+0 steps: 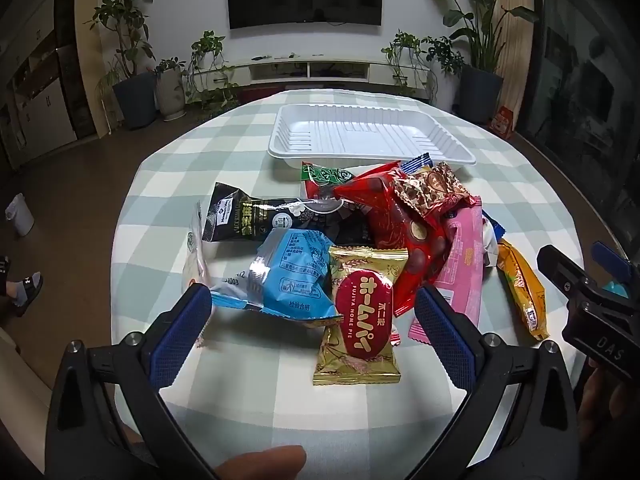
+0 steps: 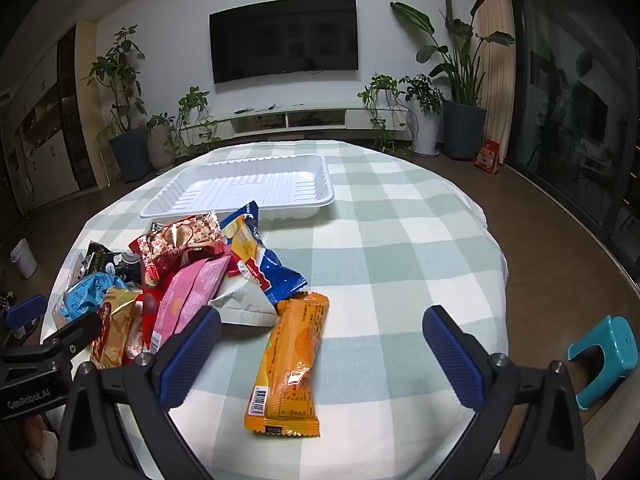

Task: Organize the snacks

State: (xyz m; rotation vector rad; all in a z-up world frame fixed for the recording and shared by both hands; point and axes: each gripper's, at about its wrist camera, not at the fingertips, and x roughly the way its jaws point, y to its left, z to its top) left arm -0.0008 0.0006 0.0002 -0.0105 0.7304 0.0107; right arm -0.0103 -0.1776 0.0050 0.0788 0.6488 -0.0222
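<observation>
Worktop [image 2: 400, 240]: round, under a green-and-white check cloth; carries everything listed.

Tray [image 1: 374, 152]: white ribbed plastic, at the far side, nothing in it. No snack sorted yet, by the look of it.

Snack pile [image 1: 360, 224]: loose heap of wrapped packets just near of the tray, left of centre in the right wrist view.

Orange packet [image 2: 290, 364]: lies apart at the pile's right near edge, long axis running near to far, slightly slanted. It sits directly ahead of the right gripper [image 2: 322, 354], between the lines of its fingers and toward the left one; this hand is plainly the nearer to it.

Gold packet [image 1: 360, 316]: nearest piece to the left gripper [image 1: 314, 320], long axis near to far, ahead between its fingers.

Both grippers: spread to their widest, holding nothing, angled down at the worktop.
</observation>
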